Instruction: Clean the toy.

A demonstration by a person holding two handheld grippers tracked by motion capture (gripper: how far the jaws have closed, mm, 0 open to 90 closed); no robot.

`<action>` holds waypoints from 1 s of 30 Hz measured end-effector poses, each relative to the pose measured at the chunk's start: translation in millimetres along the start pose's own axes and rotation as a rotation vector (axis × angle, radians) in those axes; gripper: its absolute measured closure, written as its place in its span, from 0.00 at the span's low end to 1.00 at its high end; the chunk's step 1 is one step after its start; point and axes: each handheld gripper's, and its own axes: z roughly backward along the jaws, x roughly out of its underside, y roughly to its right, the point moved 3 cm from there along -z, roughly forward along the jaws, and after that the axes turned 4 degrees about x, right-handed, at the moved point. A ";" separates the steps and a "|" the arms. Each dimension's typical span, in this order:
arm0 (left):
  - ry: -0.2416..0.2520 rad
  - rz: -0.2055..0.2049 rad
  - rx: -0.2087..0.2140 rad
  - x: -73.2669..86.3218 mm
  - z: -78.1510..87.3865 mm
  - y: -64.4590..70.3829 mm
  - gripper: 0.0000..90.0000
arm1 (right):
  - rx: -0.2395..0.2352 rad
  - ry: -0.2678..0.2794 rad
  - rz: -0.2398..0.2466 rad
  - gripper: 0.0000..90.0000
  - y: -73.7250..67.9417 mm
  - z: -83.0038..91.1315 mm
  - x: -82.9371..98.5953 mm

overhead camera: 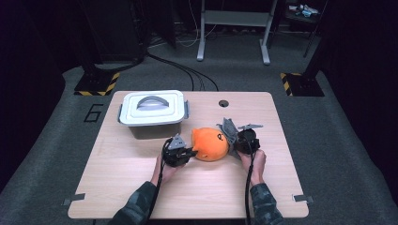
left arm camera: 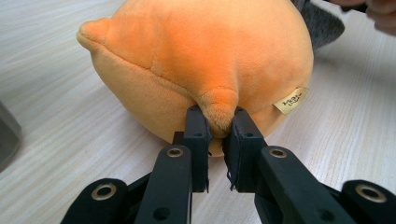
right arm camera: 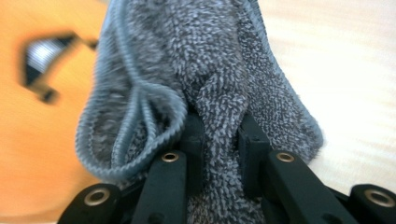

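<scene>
An orange plush toy [overhead camera: 211, 143] lies in the middle of the wooden table [overhead camera: 141, 187]. My left gripper [overhead camera: 188, 152] is at its left side, shut on a small nub of the orange plush toy [left arm camera: 217, 108]. In the left gripper view a small fabric tag [left arm camera: 290, 101] hangs off the toy's side. A grey towel cloth [overhead camera: 229, 127] rests against the toy's right side. My right gripper [overhead camera: 233, 143] is shut on a fold of that grey cloth [right arm camera: 219, 112], and the blurred orange plush [right arm camera: 42, 140] shows left of it.
A white lidded box [overhead camera: 152, 112] with a grey handle stands on the table's back left. A round hole [overhead camera: 223, 103] sits near the table's far edge. Cables and a metal frame [overhead camera: 234, 21] lie on the floor beyond.
</scene>
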 end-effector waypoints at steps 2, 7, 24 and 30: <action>-0.006 -0.002 0.006 -0.2 0.8 0.4 0.89 | 0.003 -0.016 0.018 0.84 1.5 -3.4 4.4; -0.002 0.001 0.000 0.0 1.0 0.3 0.88 | 0.000 -0.013 0.008 0.84 6.1 6.8 9.9; -0.010 0.004 -0.006 -0.9 0.4 0.7 0.89 | -0.080 0.147 0.073 0.84 -28.5 47.4 2.8; -0.005 0.009 -0.006 -1.1 -0.4 2.2 0.89 | -0.051 0.122 0.065 0.84 -20.3 36.4 10.9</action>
